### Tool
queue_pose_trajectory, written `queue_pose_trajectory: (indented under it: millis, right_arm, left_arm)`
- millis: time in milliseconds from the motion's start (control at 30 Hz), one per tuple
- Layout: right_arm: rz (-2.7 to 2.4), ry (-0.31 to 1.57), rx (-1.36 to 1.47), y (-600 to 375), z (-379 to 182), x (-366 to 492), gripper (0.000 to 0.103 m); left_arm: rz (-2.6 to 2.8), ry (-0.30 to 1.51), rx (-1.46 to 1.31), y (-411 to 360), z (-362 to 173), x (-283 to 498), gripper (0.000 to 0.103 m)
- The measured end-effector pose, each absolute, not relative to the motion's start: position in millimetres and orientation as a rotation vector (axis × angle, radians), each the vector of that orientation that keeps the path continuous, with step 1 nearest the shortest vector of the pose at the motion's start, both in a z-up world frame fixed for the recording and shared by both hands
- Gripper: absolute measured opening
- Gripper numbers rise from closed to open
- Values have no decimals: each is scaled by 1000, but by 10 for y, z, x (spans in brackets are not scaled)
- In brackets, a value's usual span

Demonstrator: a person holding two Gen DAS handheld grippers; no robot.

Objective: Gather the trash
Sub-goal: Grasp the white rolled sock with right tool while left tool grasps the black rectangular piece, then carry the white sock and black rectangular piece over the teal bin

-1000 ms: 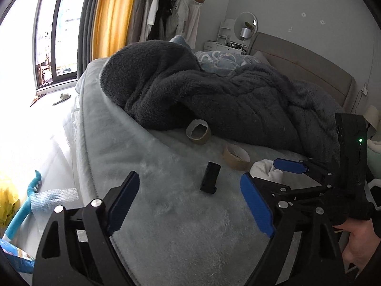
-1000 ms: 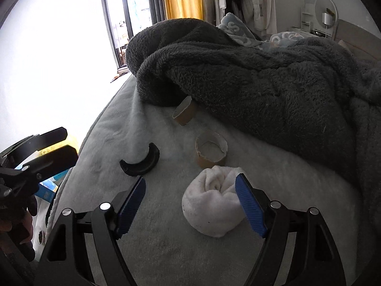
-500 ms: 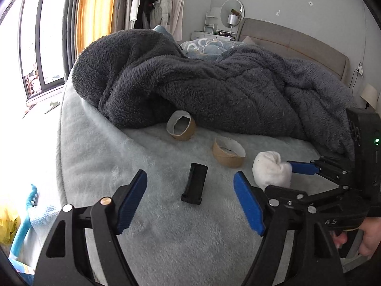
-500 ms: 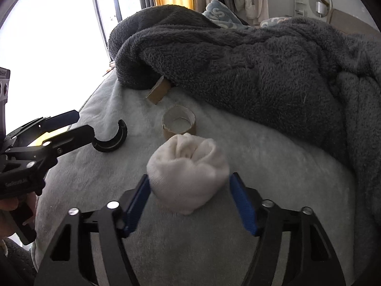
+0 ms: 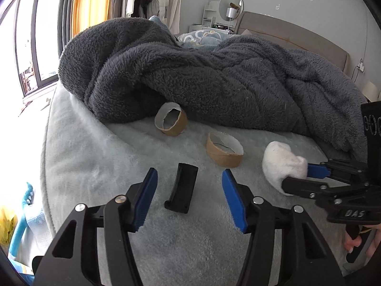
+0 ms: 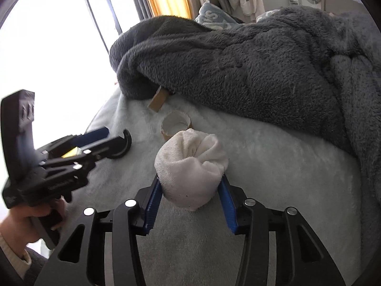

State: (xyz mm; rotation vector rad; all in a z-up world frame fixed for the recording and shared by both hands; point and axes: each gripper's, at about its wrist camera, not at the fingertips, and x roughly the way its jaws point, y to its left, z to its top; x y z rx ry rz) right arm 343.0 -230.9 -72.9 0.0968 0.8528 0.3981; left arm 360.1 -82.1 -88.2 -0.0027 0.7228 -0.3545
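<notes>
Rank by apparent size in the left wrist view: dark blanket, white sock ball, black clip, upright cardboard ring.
1. dark blanket
2. white sock ball
3. Black clip and upright cardboard ring look alike; the clip lies nearer the camera, so unranked.

Window (image 5: 35, 54) glare blown out, edges warped, perhaps blurred

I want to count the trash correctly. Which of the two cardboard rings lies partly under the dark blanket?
The far cardboard ring, tipped on its side against the grey blanket. The near cardboard ring sits in the open beside the white cloth ball.
</notes>
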Motion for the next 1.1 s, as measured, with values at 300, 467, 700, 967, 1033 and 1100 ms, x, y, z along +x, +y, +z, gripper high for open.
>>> queue_pose_trajectory:
  millis: [300,467,700,967,1033,1100]
  right_arm:
    - [422,823,147,-2504,-626,3324,47]
    - [435,818,174,-2571,-595,3308,47]
    - [435,816,184,-2658,-563,3275,47]
    - [432,801,216,-2712,-501,3258,47]
    - [430,793,230,-2713,-472,3247,47]
    - [428,784,247,-2703,-443,3227,47]
  left_arm:
    - [-338,758,-13,-891,-994,3726,48]
    - [-332,776,-4,-939,-1048,3783,44]
    - [-309,791,-10,-964,-1105,3833,31]
    - [-289,778,-21,-944,-1104,3825,24]
    - [-282,758,-20,-930,-1072,3788,24]
    - [-277,734,-19,-904,-1028,3732,24]
